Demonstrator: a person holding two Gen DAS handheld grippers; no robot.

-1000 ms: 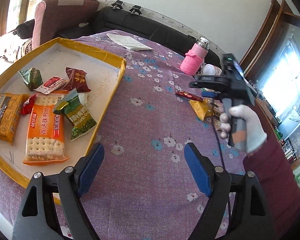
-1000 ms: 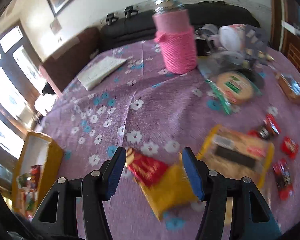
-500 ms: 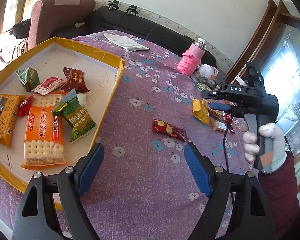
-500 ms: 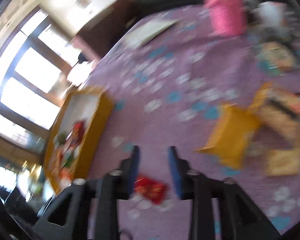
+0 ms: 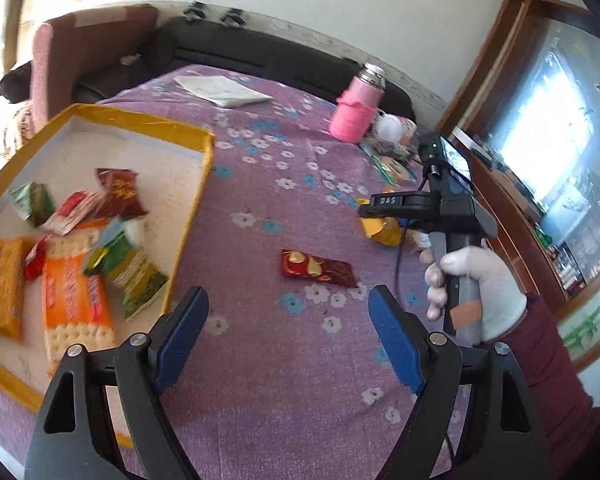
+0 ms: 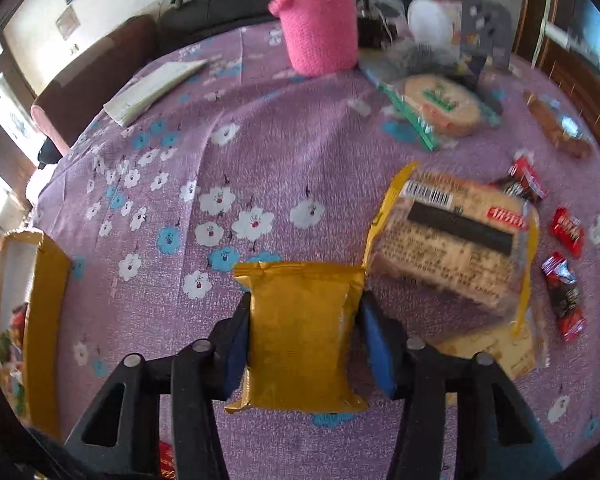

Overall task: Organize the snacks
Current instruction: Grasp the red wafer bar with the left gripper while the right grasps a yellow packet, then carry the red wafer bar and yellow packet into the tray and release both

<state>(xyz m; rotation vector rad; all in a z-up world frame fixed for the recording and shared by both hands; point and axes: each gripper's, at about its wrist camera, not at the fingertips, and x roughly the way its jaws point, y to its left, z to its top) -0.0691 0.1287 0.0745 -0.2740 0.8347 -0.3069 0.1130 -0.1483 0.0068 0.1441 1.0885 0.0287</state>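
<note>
My right gripper [image 6: 304, 308] points down at the purple cloth with a gold snack packet [image 6: 302, 336] between its blue pads. The jaws are closing and both pads touch the packet's sides. In the left wrist view a gloved hand holds that gripper [image 5: 420, 204] over the gold packet [image 5: 382, 232]. My left gripper [image 5: 288, 300] hangs open and empty above the cloth. A red snack packet [image 5: 318, 269] lies just ahead of it. The yellow-rimmed tray [image 5: 204, 184] on the left holds several snack packs.
A pink-sleeved bottle [image 6: 318, 32] and a folded paper [image 6: 152, 88] stand at the back. A large cracker pack [image 6: 456, 236], a round biscuit pack [image 6: 440, 106] and small red sweets [image 6: 566, 232] lie to the right. The tray's corner [image 6: 46, 280] sits at far left.
The red packet now lies on the cloth near the tray. My right gripper swung back to the right and narrowed around the gold packet. The left gripper lifted slightly, still open.
</note>
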